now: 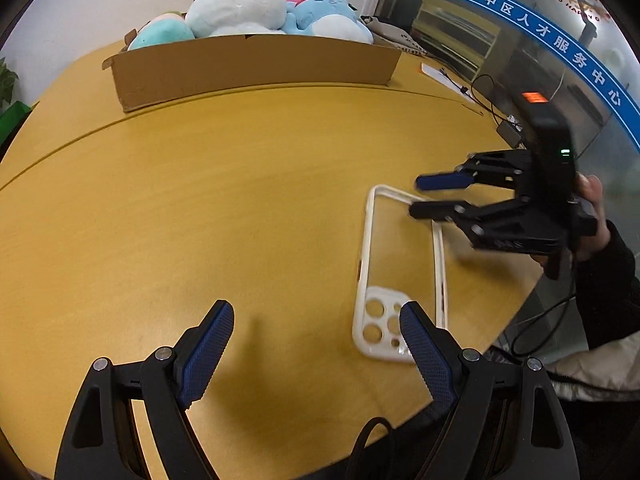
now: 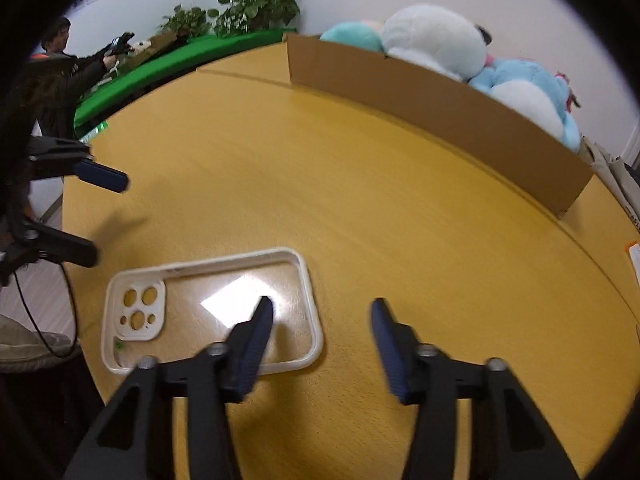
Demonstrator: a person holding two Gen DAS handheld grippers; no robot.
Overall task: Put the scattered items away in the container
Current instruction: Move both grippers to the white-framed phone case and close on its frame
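plush toys already sitting in the cardboard box at the tabletop's far side. clear phone case still lying flat near the front edge, so one item left. right gripper hovering at the case's end, jaws partly apart, gripping nothing. left gripper beside it, jaws wide, empty.

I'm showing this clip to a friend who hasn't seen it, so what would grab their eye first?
Probably the cardboard box at the far side of the yellow table, heaped with pastel plush toys. Next, the clear phone case with a white rim, lying flat near the table's front edge. The right gripper hangs over one end of it, the open left gripper beside the other.
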